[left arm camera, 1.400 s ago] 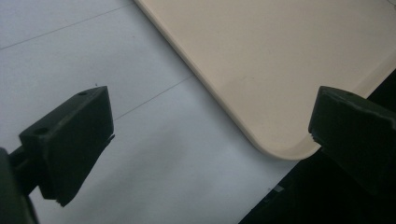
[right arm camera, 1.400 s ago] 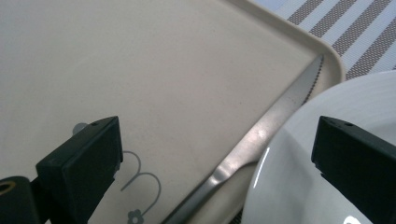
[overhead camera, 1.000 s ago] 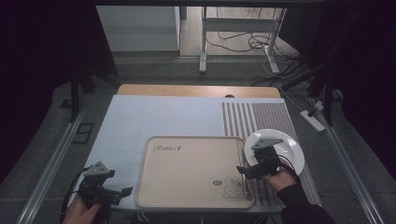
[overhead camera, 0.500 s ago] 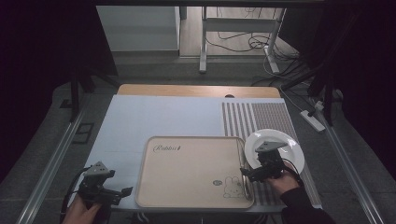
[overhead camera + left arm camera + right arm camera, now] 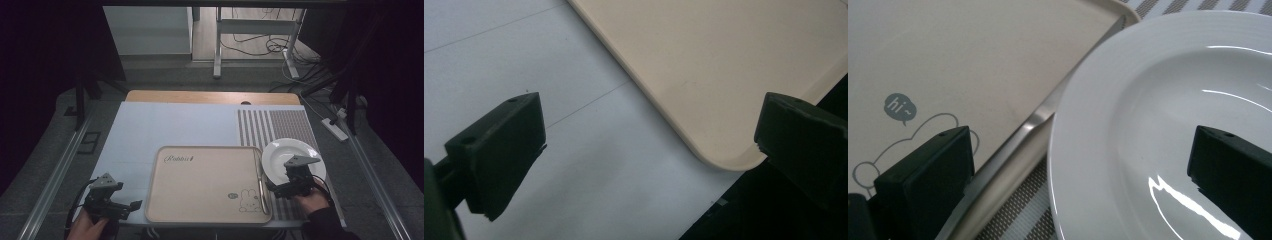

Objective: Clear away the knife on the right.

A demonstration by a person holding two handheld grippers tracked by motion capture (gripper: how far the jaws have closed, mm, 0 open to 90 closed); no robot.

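A beige tray [image 5: 205,182] with a rabbit drawing lies at the table's near middle. A white plate [image 5: 292,152] rests on the striped mat just right of it. A silver knife [image 5: 1033,120] lies along the tray's right rim, next to the plate. My right gripper [image 5: 276,191] is open at the plate's near-left rim. In the right gripper view, one of its jaws is over the tray [image 5: 973,60] and the other over the plate's bowl [image 5: 1148,115]. My left gripper [image 5: 131,205] is open on the white mat, facing the tray's near-left corner [image 5: 719,150].
A white mat [image 5: 165,125] covers the left of the table and a striped mat [image 5: 275,125] the right. The wooden table edge [image 5: 210,96] shows at the back. The table's front edge runs just below the tray.
My right gripper has drifted a little nearer the front edge along the plate's rim. The left gripper, tray and plate have stayed put.
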